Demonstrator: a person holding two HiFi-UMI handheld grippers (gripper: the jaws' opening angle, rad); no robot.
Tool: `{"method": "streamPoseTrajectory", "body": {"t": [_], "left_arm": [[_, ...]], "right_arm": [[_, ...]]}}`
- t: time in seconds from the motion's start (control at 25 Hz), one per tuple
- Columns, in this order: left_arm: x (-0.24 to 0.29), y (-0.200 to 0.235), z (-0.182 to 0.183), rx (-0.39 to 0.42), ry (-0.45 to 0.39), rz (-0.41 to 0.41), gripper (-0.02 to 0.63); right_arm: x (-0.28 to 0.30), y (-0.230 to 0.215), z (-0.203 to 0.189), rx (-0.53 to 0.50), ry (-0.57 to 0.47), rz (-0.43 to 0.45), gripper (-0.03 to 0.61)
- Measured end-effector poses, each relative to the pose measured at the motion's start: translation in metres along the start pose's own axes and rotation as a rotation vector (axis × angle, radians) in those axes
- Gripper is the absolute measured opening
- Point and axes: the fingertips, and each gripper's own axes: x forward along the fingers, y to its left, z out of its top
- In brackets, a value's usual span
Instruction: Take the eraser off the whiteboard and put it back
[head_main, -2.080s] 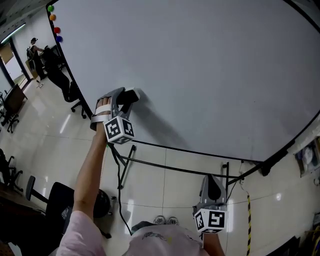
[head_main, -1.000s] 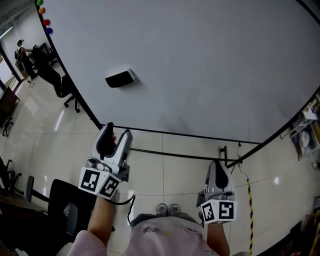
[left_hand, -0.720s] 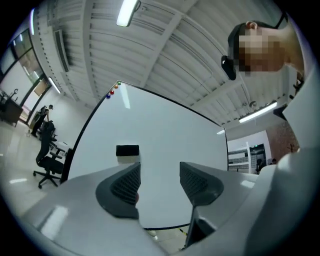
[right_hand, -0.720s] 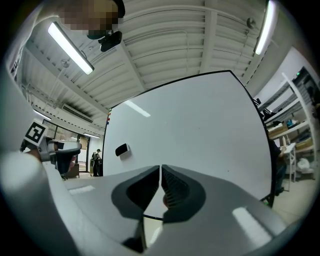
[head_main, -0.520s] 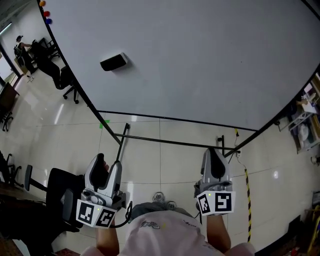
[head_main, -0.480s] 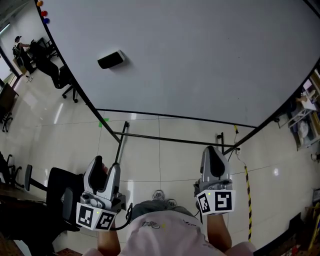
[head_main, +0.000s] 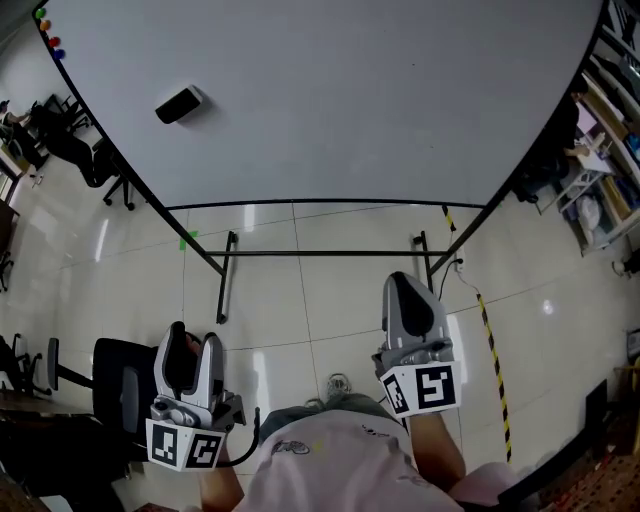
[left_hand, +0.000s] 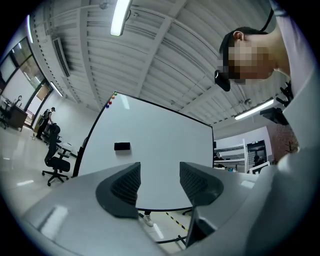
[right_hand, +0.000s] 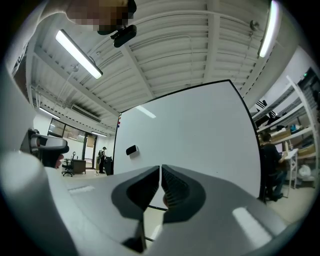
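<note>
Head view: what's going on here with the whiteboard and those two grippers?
A person stands away from the whiteboard with a hand-held gripper in each hand. The eraser sits on the board, touched by neither. The left hand-held gripper is open and empty; the right hand-held gripper is shut on nothing.
</note>
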Motion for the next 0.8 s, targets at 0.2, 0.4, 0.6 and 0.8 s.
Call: {"method": "streamPoseTrajectory", "body": {"t": [0.2,0.4,0.6,0.8], "left_arm": [[-0.035,-0.007,0.007,0.017,-0.004,-0.032,0.227],[-0.078,-0.006,0.010,0.009,0.013,-0.030,0.227],[-0.118,-0.014,0.023,0.007,-0.005,0.002,0.227],[-0.142,-0.031,0.034,0.010,-0.058,0.065,0.192]], "right_arm": [[-0.046,0.021,0.000,-0.009,0.000,-0.037,0.015],[-0.080,0.051,-0.006,-0.015,0.039,-0.032,0.017],[-0.105,0.070,-0.001,-0.017,0.048,-0.008,0.018],[-0.120,0.078,0.015,0.007,0.027,0.061,0.021]]}}
